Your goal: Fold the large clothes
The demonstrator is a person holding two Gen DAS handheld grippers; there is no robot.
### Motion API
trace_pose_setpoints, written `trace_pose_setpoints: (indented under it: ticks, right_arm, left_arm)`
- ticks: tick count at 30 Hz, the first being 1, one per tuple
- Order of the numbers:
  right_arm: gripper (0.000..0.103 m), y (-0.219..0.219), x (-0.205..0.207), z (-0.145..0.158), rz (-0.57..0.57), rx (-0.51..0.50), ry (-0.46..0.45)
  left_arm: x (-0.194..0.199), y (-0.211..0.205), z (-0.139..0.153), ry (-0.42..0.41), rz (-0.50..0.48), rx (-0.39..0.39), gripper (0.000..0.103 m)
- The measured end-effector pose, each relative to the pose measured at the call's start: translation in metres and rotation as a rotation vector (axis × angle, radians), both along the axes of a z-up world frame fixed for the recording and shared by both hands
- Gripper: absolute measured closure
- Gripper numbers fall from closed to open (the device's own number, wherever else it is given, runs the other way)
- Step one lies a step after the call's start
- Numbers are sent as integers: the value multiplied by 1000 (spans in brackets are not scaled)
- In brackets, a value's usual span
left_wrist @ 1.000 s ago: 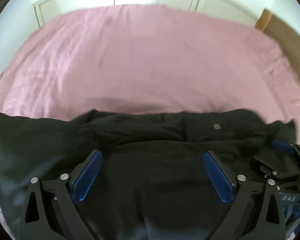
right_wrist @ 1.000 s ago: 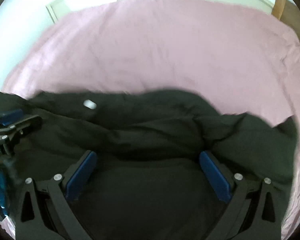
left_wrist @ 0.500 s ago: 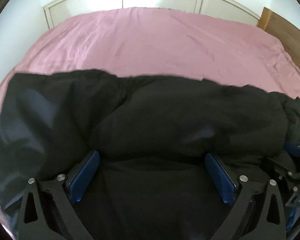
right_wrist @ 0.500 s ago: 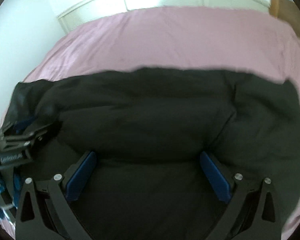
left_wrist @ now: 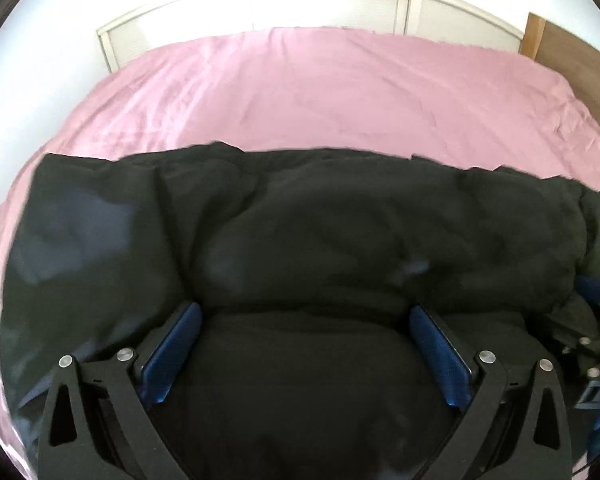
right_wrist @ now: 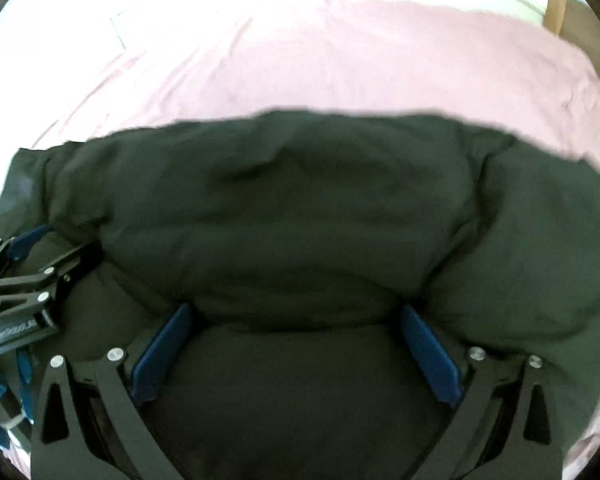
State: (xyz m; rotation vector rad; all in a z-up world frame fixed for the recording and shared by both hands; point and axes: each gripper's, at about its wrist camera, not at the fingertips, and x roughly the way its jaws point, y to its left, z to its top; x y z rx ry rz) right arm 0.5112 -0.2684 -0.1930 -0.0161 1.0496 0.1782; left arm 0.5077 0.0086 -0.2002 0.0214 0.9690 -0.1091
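Observation:
A large black garment lies bunched across the near part of a pink bed sheet; it also fills the right wrist view. My left gripper has its jaws wide apart, with a thick fold of the black cloth lying between the blue pads. My right gripper stands the same way, wide apart with cloth between its pads. The right gripper shows at the right edge of the left wrist view, and the left gripper at the left edge of the right wrist view.
The pink bed stretches away beyond the garment. White panelled cupboard doors stand behind the bed. A wooden headboard runs along the bed's right side. A white wall is at the left.
The black garment has been carried up and forward over itself, and now covers far more of each view. Both cameras have tilted up, showing more of the cupboard doors. The jaws stay wide apart.

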Motion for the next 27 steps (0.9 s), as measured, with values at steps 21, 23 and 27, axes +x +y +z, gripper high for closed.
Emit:
trace_pose_setpoints:
  ticks: [21,23,27]
  right_arm:
    - [0,-125,-58,-10,-240,81,22]
    - [0,-127,-59,-7,-235,86,22]
    - [0,-139,-63,-5,-227,101,31]
  left_arm:
    - [-35,17,12,-57,-20,9,1]
    - [-35,18,14,-53,-30,9,1]
    - [-32,23,19,-46,-35,10,1]
